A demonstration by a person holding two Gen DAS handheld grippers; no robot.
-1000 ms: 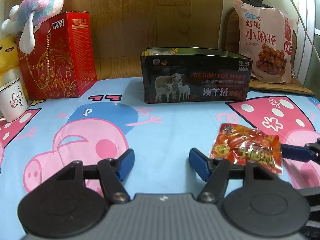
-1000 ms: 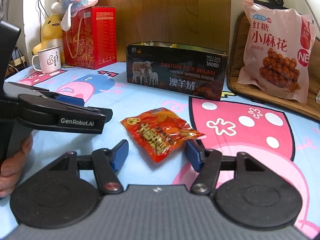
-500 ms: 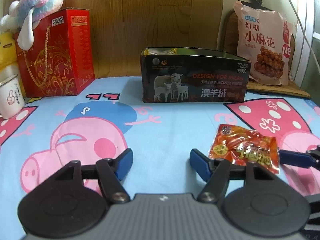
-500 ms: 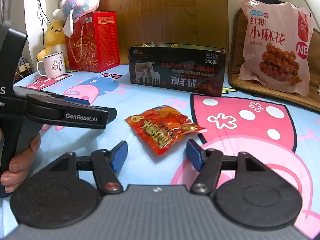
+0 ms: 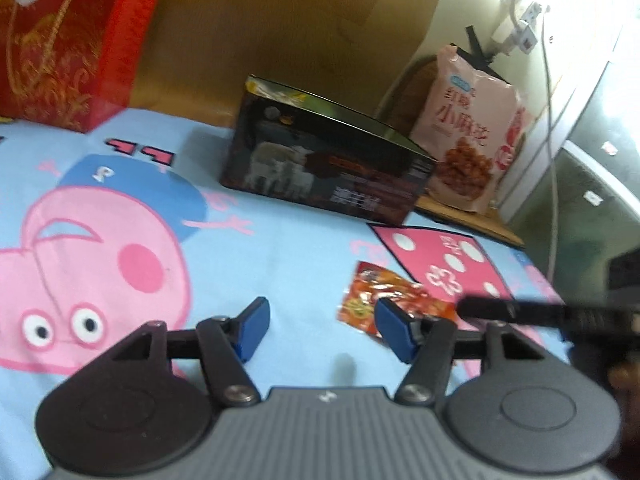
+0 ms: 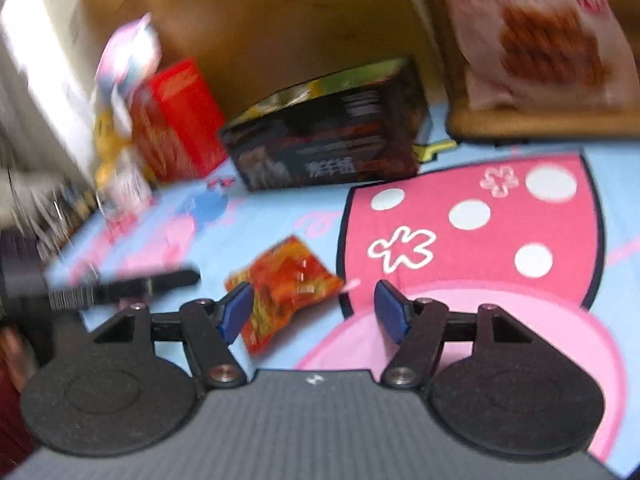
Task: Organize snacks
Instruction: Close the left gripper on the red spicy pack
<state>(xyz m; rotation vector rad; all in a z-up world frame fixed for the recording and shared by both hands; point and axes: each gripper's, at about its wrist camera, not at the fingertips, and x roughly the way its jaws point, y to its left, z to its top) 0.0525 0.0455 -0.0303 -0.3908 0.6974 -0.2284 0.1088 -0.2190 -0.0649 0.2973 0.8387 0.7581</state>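
A cartoon-print sheet carries a dark open box at the back. Both claws stand spread and empty; the left gripper has just narrowed slightly. An orange snack packet lies flat, apparently touching the right gripper's left pad.

the left gripper is held low and tilted downward, rolled to one side, with its blue pads kept apart and nothing pressed between them; its jaws have just been closing a little. the right gripper is likewise angled downward and rolled, its jaws set wide with nothing clamped by the blue pads, and its view is smeared by motion. each gripper is seen as a dark bar at the edge of the other's view, and part of a hand is glimpsed, blurred, behind the left one.
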